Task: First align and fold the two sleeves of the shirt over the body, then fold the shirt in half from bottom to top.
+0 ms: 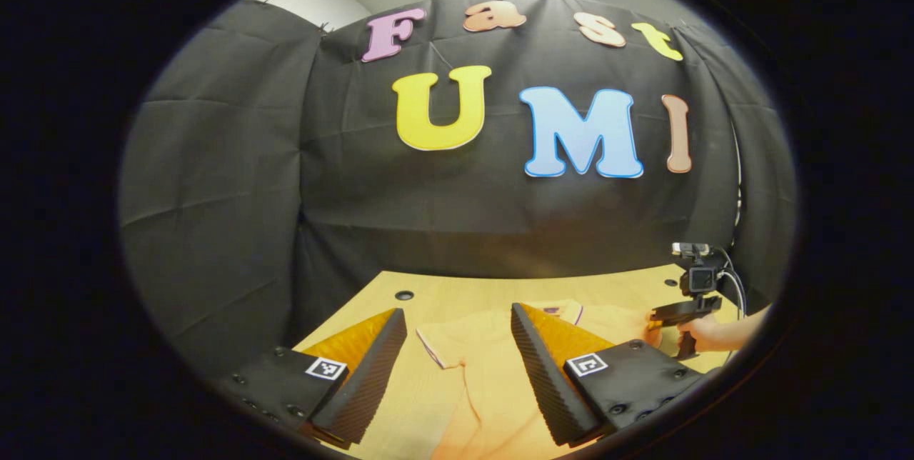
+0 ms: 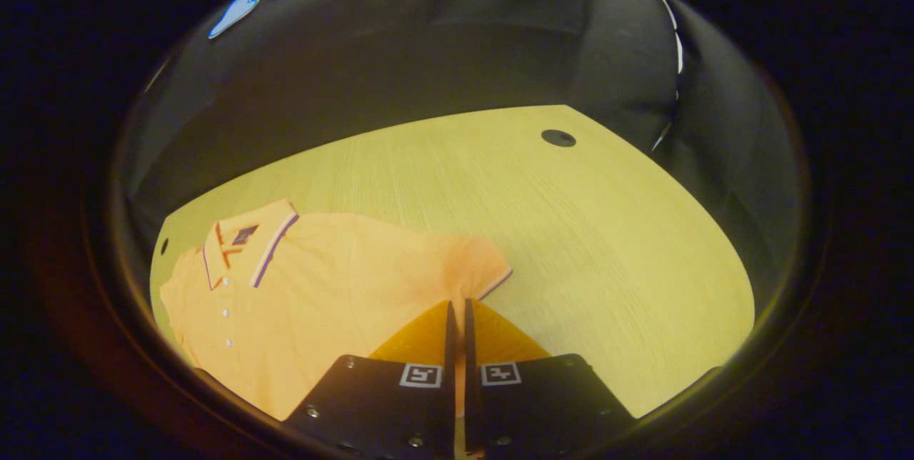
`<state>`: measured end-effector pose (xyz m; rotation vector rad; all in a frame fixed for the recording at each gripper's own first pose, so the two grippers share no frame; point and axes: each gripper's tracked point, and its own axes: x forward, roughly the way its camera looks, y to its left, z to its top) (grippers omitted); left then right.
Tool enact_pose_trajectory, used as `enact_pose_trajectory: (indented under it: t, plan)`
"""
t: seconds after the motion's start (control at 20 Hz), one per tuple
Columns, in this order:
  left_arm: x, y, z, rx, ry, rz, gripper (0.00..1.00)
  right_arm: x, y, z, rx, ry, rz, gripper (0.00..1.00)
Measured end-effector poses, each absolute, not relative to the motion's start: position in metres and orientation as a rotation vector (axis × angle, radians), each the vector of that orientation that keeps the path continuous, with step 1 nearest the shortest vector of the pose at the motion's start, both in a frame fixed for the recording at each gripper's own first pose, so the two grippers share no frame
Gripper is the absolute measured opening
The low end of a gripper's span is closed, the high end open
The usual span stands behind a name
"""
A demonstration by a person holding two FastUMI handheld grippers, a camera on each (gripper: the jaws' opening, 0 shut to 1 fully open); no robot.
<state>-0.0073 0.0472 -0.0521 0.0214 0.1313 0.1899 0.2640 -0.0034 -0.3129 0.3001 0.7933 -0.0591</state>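
Observation:
An orange polo shirt lies flat on the wooden table, collar toward the far left, buttons down the front. My right gripper is shut on the fabric at the lower edge of the near sleeve; a strip of orange cloth shows between its fingers. In the left gripper view, my left gripper hangs open above the shirt, with the other sleeve lying between its fingers. The right gripper also shows there at the shirt's far right edge, held by a hand.
The black cloth wall stands close behind the table on all sides. Round cable holes sit in the tabletop near its back corners. Bare wood stretches to the right of the shirt in the right gripper view.

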Motion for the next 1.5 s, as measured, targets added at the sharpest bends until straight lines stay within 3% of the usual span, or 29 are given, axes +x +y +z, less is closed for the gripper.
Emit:
enact_pose_trajectory:
  t: [0.45, 0.95, 1.25, 1.45, 1.5]
  plan:
    - [-0.02, 0.039, -0.049, 0.018, 0.116, 0.197, 0.96, 0.266, 0.041, -0.243, 0.162, 0.636, 0.111, 0.06]
    - [-0.052, 0.048, -0.056, 0.006, 0.109, 0.316, 0.96, 0.258, 0.111, -0.248, 0.068, 0.642, 0.288, 0.08]
    - [-0.056, 0.049, -0.058, 0.013, 0.109, 0.345, 0.96, 0.255, 0.127, -0.266, 0.039, 0.688, 0.332, 0.1]
    - [-0.041, 0.052, -0.058, 0.023, 0.104, 0.324, 0.96, 0.253, 0.127, -0.268, 0.039, 0.702, 0.334, 0.16]
    - [-0.036, 0.054, -0.057, 0.025, 0.101, 0.317, 0.96, 0.252, 0.127, -0.266, 0.042, 0.703, 0.337, 0.24]
